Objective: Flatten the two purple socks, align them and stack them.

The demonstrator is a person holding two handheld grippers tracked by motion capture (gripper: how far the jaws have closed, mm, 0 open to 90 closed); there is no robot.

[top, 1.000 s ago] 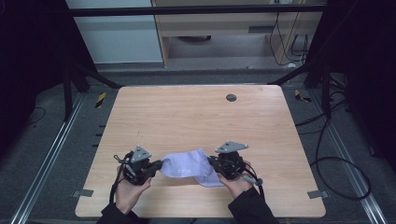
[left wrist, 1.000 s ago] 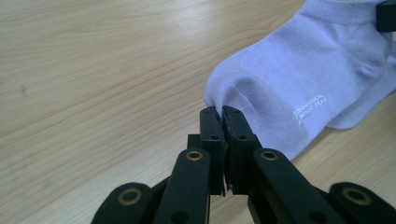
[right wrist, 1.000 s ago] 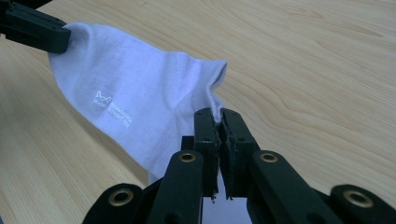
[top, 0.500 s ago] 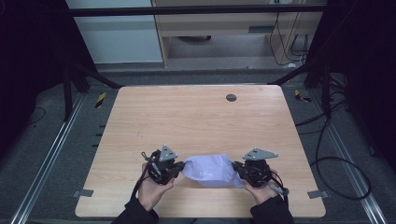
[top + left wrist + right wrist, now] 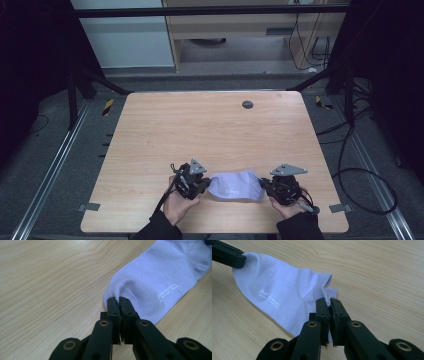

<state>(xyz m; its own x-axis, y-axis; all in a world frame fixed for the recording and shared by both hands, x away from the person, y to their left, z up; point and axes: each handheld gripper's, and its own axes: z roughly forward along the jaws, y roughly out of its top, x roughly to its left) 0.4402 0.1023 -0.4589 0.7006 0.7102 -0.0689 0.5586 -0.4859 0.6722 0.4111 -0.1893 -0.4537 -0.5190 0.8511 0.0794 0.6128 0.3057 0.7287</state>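
Jaws of both grippers clamp a pale sock point(image 5: 235, 185) on the wooden table point(image 5: 200, 130).

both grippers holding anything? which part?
Yes, one white sock. Left gripper pinches its toe end; right gripper pinches the cuff edge at its opening.

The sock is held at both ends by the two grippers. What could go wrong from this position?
1. Each gripper pinches only a small fold at the edge of the sock: the left gripper at the toe, the right gripper at the cuff. A stronger pull may slip the fabric out.
2. The sock lies near the front edge of the table, so if released it might slide off.
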